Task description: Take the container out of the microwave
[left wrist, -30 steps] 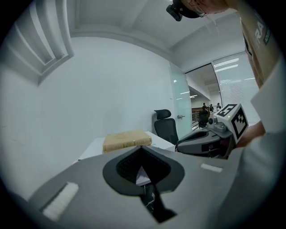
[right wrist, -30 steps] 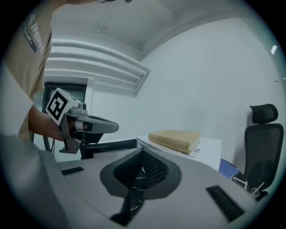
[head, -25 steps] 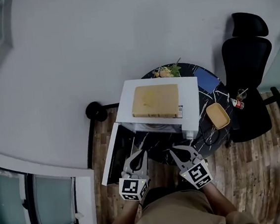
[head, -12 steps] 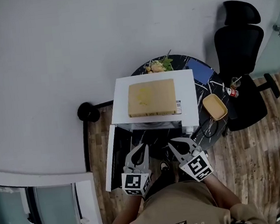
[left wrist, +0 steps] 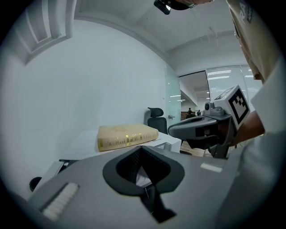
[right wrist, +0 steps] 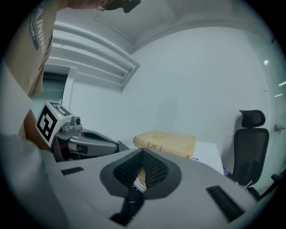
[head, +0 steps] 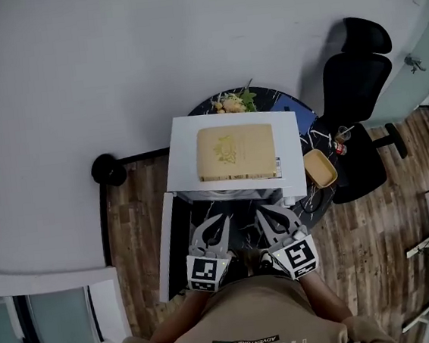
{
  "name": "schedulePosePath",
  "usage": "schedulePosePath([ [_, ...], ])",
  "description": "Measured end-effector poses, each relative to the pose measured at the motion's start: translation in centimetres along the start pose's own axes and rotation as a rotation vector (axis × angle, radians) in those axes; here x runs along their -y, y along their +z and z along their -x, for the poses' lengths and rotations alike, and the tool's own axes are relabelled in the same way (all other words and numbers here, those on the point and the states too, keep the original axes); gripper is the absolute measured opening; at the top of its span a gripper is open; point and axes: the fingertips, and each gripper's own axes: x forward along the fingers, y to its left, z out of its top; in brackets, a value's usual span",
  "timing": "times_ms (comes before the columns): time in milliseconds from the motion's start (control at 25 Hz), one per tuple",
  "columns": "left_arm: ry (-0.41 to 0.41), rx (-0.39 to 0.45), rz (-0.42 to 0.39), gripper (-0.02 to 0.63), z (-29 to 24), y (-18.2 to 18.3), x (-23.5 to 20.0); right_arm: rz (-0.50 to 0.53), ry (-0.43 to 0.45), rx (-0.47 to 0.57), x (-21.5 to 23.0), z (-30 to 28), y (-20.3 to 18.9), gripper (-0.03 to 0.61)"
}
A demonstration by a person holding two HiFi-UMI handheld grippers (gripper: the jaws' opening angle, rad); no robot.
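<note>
Left gripper [head: 214,226], right gripper [head: 268,218]: tips pressed together, nothing between. Held before open microwave [head: 290,155], book [head: 235,152] on top.

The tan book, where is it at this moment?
In the head view the tan book lies flat on top of the white microwave, left of the black chair.

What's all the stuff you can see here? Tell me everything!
microwave: one, white, on the table, door open
book: one, tan, on top of the microwave
container: one, yellow, on the table right of the microwave
table: one, black marbled, under the microwave
greens: one bunch, green, behind the microwave
office chair: one, black, right of the table
round thing: one, black, on the floor, left
left gripper: one, grey, jaws shut, empty
right gripper: one, grey, jaws shut, empty
</note>
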Motion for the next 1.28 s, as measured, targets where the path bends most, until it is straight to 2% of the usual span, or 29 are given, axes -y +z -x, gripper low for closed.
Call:
schedulePosePath([
  [120, -0.025, -0.007, 0.001, 0.008, -0.5, -0.8, -0.6, 0.013, -0.028, -0.006, -0.7, 0.1, 0.0, 0.008],
  [320, -0.053, -0.04, -0.018, 0.008, -2.1, -1.8, -0.7, 0.041, -0.024, -0.038, -1.2, 0.6, -1.2, 0.008],
  [600, -0.033, -0.117, -0.076, 0.008, -3.7, -3.9, -0.5, 0.001, -0.024, -0.005, -0.2, 1.3, -1.4, 0.008],
  [880, 0.062, -0.142, -0.022, 0.008, -6.3, -5.8, -2.0, -0.008, -0.005, -0.009, 0.9, 2.0, -1.7, 0.008],
  [1000, 0.037, -0.165, -0.032, 0.008, -7.9, -8.2, -2.0, -0.003, 0.005, -0.03, 1.3, 2.1, -2.2, 0.008],
  [1280, 0.021, -0.272, 0.017, 0.02, -11.5, -12.3, -3.2, 0.009, 0.017, -0.062, 1.5, 1.2, -3.2, 0.008],
])
